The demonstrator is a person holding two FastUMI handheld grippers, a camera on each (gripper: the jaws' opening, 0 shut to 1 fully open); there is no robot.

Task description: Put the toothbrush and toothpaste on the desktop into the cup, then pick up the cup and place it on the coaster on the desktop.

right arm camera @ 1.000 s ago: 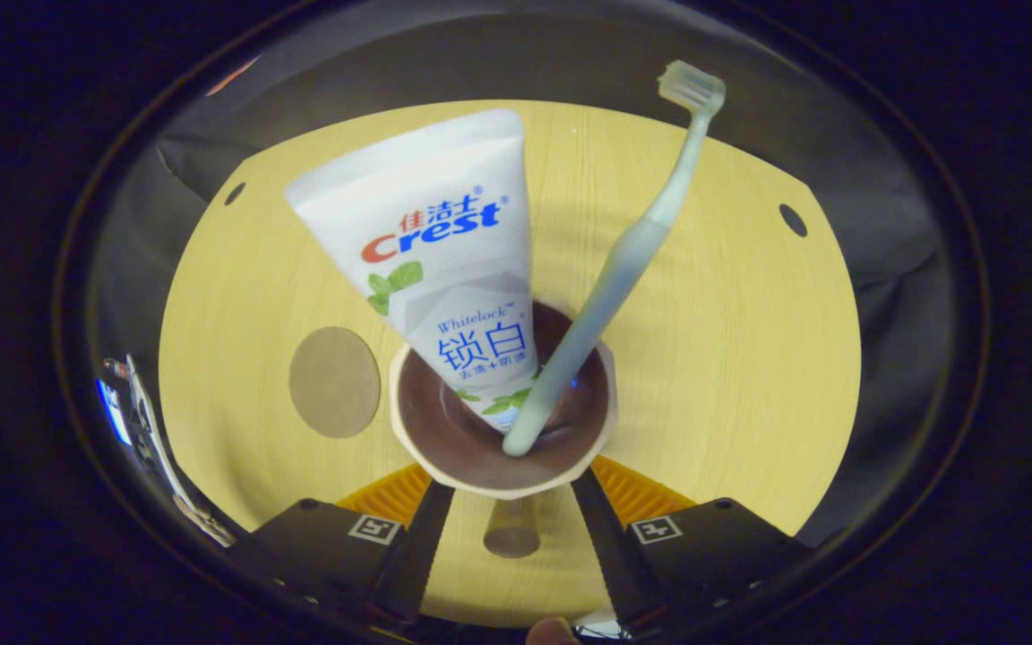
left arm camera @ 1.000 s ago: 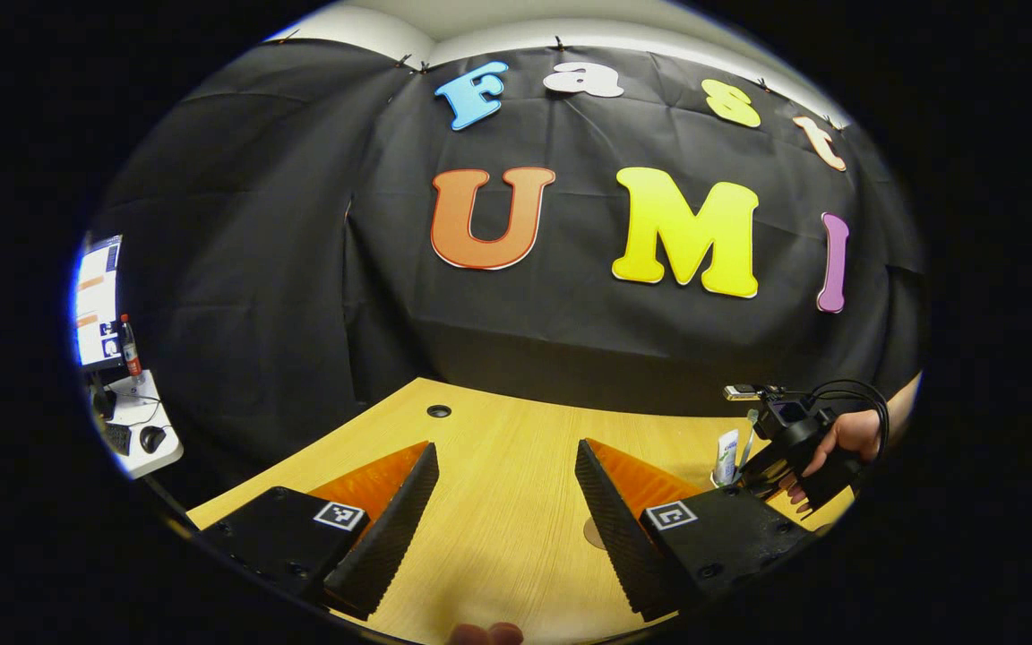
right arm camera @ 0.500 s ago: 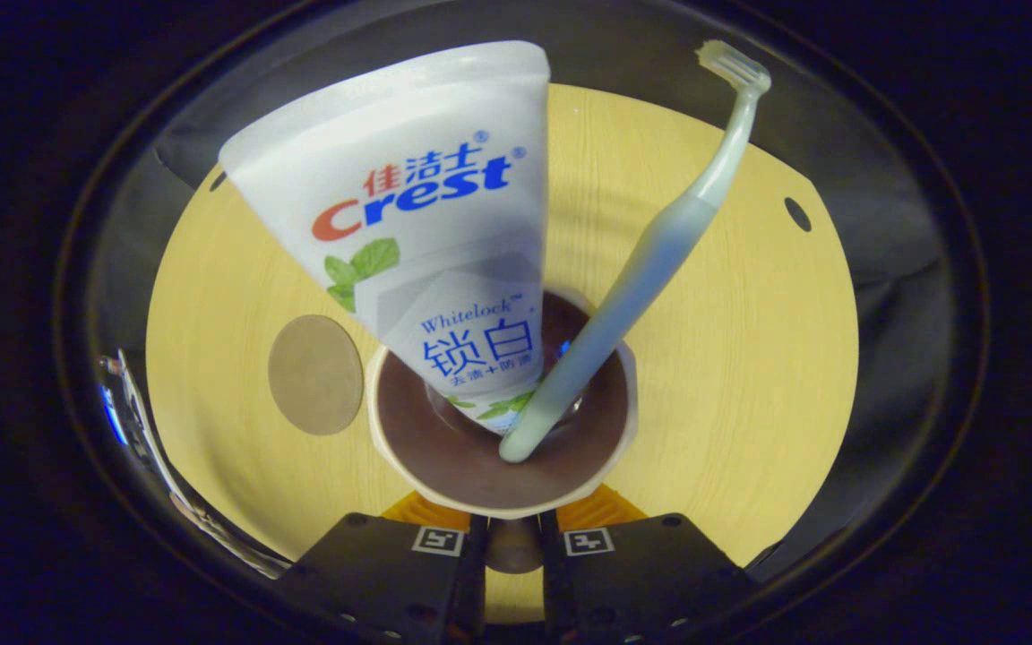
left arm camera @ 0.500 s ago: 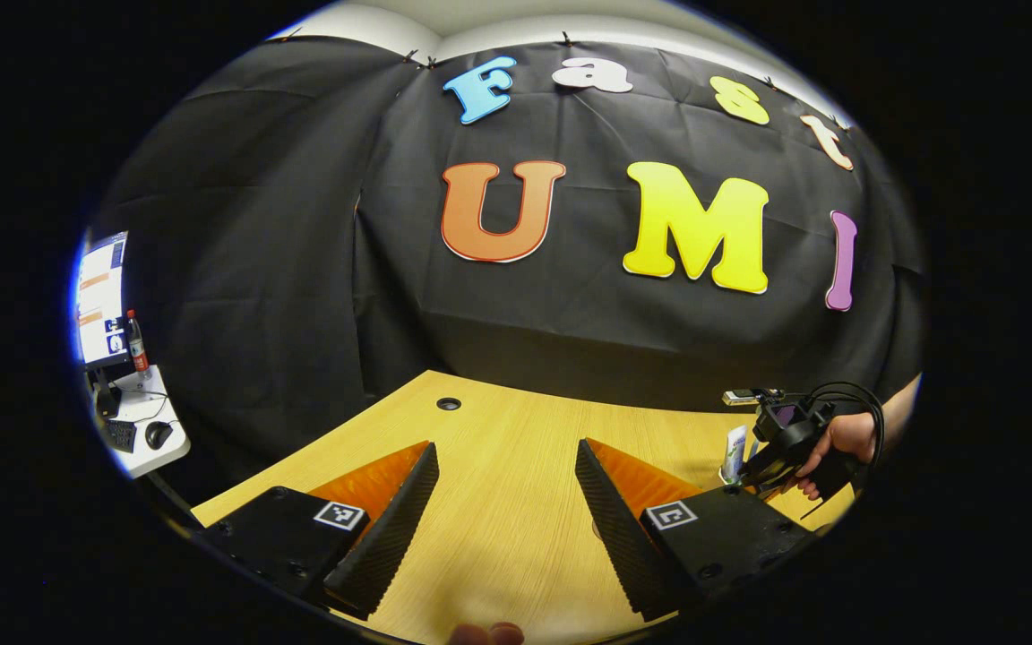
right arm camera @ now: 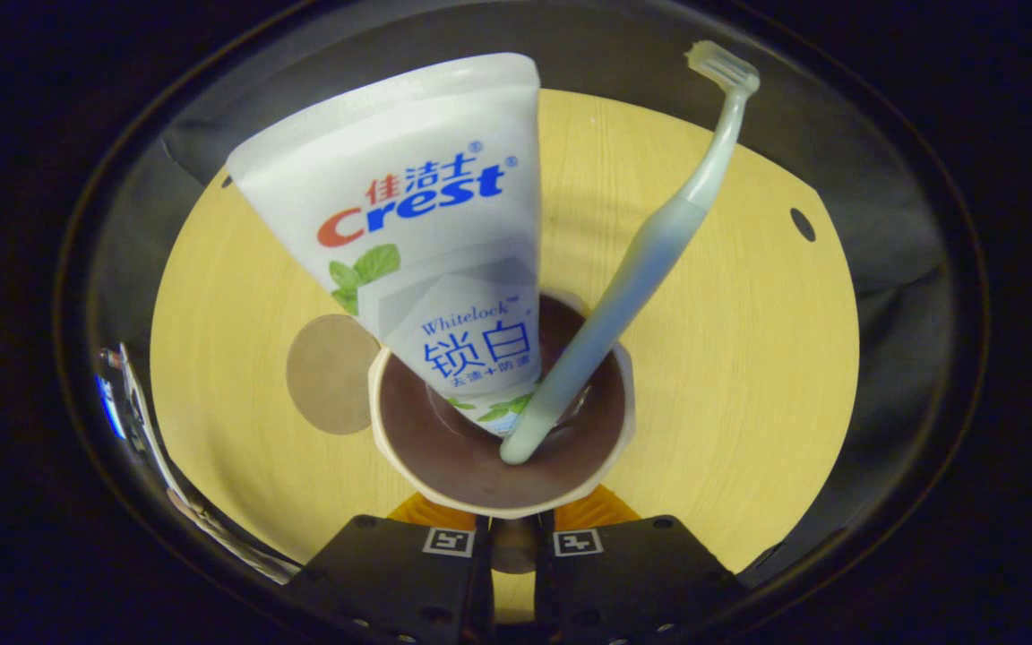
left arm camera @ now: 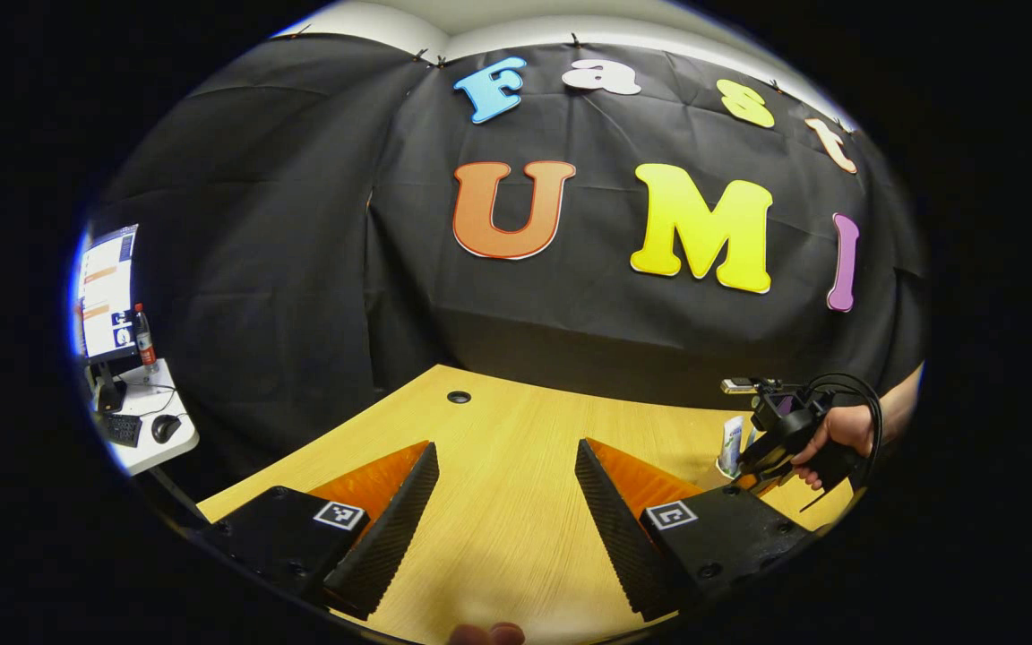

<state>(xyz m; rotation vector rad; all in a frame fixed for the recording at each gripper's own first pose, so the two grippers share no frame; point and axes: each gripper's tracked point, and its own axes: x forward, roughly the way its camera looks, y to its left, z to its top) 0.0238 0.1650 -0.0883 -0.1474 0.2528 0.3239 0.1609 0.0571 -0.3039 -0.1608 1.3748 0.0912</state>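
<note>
Brown-lined cup (right arm camera: 498, 466) in nearly closed right gripper (right arm camera: 512, 548); left gripper (left arm camera: 505, 511) wide, empty

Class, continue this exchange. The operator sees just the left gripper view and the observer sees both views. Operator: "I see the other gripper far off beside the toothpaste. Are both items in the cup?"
Observer: Yes. The toothpaste and the toothbrush both stand tilted inside the cup.
Operator: Does the right gripper have the cup?
Observer: It looks so. The right gripper has its fingers nearly together, with the cup's handle between them.
Operator: Where is the coaster?
Observer: The coaster lies on the desktop to the cup's left in the right gripper view. The cup's rim overlaps its edge but is not centred over it.
</note>
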